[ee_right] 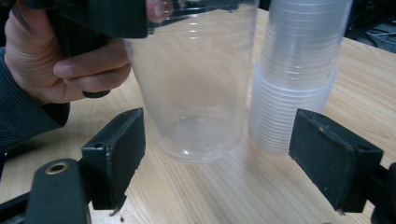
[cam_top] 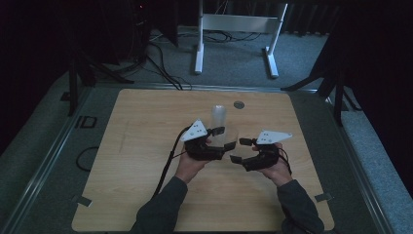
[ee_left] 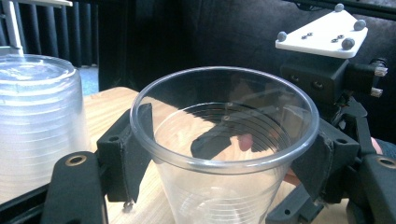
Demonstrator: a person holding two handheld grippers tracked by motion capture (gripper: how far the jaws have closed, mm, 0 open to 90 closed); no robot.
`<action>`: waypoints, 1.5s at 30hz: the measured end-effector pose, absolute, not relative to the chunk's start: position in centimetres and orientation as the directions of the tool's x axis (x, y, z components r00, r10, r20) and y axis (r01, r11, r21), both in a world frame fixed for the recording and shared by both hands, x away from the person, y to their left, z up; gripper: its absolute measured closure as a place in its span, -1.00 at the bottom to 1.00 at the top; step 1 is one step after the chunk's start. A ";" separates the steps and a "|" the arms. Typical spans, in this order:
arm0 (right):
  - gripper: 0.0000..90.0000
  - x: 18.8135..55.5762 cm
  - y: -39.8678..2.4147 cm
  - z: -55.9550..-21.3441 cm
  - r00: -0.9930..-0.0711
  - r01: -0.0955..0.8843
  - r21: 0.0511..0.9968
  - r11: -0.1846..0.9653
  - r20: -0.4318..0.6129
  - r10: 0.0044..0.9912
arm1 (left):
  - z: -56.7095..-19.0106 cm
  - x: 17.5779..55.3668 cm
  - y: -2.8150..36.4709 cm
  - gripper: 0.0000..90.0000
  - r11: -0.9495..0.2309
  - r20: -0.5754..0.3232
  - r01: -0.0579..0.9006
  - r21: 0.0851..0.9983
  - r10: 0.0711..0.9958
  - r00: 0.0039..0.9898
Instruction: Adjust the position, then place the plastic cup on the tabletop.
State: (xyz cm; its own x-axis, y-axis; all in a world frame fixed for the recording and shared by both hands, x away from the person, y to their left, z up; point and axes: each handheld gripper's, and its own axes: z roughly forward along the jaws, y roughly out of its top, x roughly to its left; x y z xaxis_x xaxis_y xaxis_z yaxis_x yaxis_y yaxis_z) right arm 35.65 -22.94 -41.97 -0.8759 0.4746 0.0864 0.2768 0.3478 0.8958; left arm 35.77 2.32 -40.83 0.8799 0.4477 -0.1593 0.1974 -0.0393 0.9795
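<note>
Dim room, pale wooden table (cam_top: 146, 161) under my forearms, grey carpet around it. At the middle of my work is a single clear plastic cup (ee_left: 224, 154), upright with its mouth up, sitting between the jaws of my left gripper (cam_top: 225, 138); those jaws are pulled in narrow against the cup's sides just below the rim, holding it. My left hand (cam_top: 191, 165) wraps the grip from underneath, forearm coming up from the near edge, gripper pointing across toward my other hand. My right gripper (cam_top: 241, 150) faces the cup from the opposite side, its jaws spread wide and touching nothing, the cup's base just ahead of them and apart from both pads. My right hand (cam_top: 275, 168) cradles it low, palm up. Just beyond the cup stands a stack of cups (ee_right: 299, 74), upside down, close beside it.
</note>
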 end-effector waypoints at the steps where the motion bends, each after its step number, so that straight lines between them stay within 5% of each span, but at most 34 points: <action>1: -0.59 35.6 -22.9 -42.0 -0.876 0.277 0.896 0.348 0.086 0.475 | -40.8 35.8 2.3 -0.39 -0.039 -0.159 0.197 0.980 0.448 0.880; 45: -0.62 35.1 -25.2 -41.5 -0.836 0.277 0.920 0.276 0.089 0.542 | -40.8 35.5 2.2 -0.37 -0.078 -0.074 0.142 0.987 0.558 0.826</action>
